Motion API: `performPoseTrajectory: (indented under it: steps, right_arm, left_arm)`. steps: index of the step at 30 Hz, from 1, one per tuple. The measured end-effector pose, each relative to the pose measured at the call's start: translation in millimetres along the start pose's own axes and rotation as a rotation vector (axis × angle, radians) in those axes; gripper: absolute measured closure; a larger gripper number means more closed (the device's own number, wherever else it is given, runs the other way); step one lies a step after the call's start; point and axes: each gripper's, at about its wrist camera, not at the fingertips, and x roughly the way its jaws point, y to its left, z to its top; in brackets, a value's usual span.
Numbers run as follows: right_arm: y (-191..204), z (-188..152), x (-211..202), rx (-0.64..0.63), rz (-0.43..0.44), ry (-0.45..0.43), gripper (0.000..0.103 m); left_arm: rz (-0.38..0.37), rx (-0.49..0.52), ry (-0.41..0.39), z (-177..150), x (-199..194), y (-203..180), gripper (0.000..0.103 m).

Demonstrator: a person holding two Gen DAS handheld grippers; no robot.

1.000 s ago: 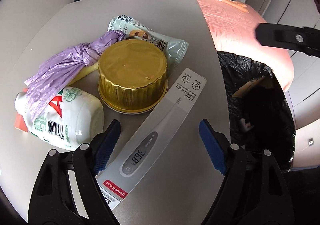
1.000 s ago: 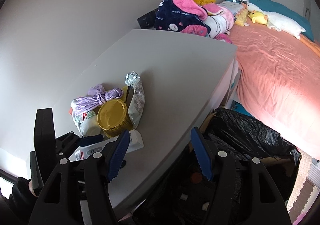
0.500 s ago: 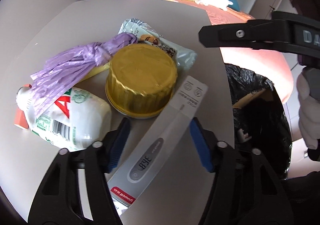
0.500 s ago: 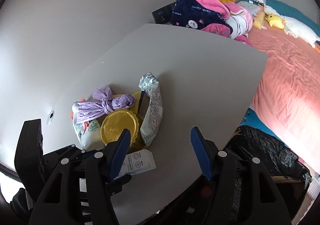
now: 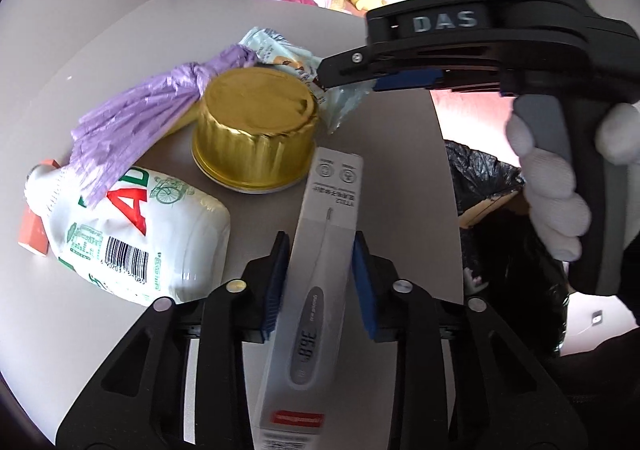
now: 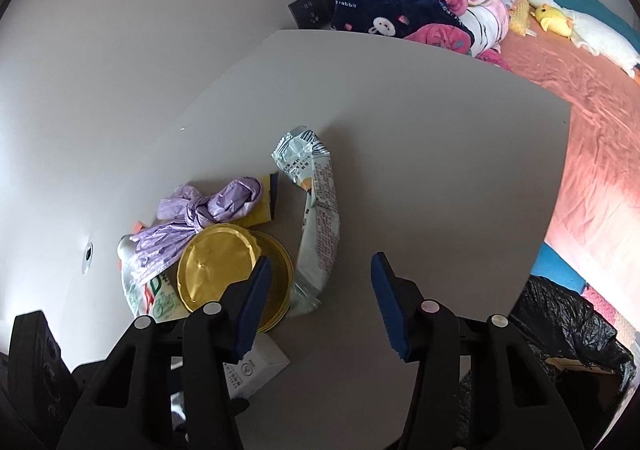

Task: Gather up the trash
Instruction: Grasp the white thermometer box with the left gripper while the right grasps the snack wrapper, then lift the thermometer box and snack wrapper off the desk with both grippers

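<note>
My left gripper (image 5: 320,282) is shut on a long white thermometer box (image 5: 316,290) lying on the grey table (image 5: 400,178). Beside it lie a gold foil cup (image 5: 256,130) upside down, a white AD bottle (image 5: 132,234), a knotted purple bag (image 5: 152,106) and a pale snack wrapper (image 5: 296,62). My right gripper (image 6: 320,290) is open and hovers above the table near the foil cup (image 6: 224,270) and the wrapper (image 6: 320,226). It also shows in the left wrist view (image 5: 440,62), above the wrapper. The box end shows below it (image 6: 256,370).
A bin lined with a black bag (image 5: 512,242) stands off the table's right edge; it also shows in the right wrist view (image 6: 568,334). A bed with a pink sheet (image 6: 600,154), folded clothes (image 6: 408,2) and soft toys lies beyond the table.
My left gripper has closed on the thermometer box. My right gripper has swung left from over the bin to above the table's trash pile.
</note>
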Motion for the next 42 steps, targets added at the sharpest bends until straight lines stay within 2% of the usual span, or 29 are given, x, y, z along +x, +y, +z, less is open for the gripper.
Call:
performPoseTrajectory:
  steps: [3, 5, 7, 10, 19, 33, 37, 39, 42]
  right_arm:
    - [-0.4, 3.7, 8.7, 0.007, -0.009, 0.011, 0.059]
    - [-2.0, 5.8, 13.8, 0.015, -0.006, 0.025, 0.070]
    - [-3.5, 6.5, 16.6, 0.017, -0.005, 0.034, 0.086]
    - [-4.3, 4.5, 16.6, 0.013, -0.007, 0.035, 0.092]
    - [-11.7, -5.2, -12.6, 0.024, -0.003, -0.019, 0.093]
    - [-27.5, -26.1, -70.1, 0.055, -0.018, -0.092, 0.093]
    - [-29.7, -35.0, -87.6, 0.062, -0.025, -0.122, 0.093]
    - [-31.6, -39.4, -97.2, 0.065, -0.028, -0.140, 0.093]
    - [-34.7, -44.6, -107.5, 0.070, -0.034, -0.157, 0.093]
  left_arm:
    - [-0.018, -0.020, -0.006, -2.4, -1.8, 1.9, 0.072]
    - [-0.020, -0.031, -0.012, -3.5, -2.2, 1.9, 0.072]
    - [-0.019, -0.037, -0.016, -4.7, -3.0, 2.8, 0.073]
    - [-0.056, -0.058, -0.013, -6.2, -4.9, 7.6, 0.073]
    - [-0.103, -0.081, 0.005, -4.7, -5.9, 2.4, 0.073]
    - [-0.121, -0.039, -0.049, 5.8, -24.6, -20.2, 0.074]
    - [-0.118, -0.017, -0.049, 13.7, -20.6, -28.9, 0.099]
    - [-0.092, -0.020, -0.018, 14.2, -11.8, -28.3, 0.100]
    - [-0.072, -0.035, -0.034, 15.4, -16.5, -30.7, 0.101]
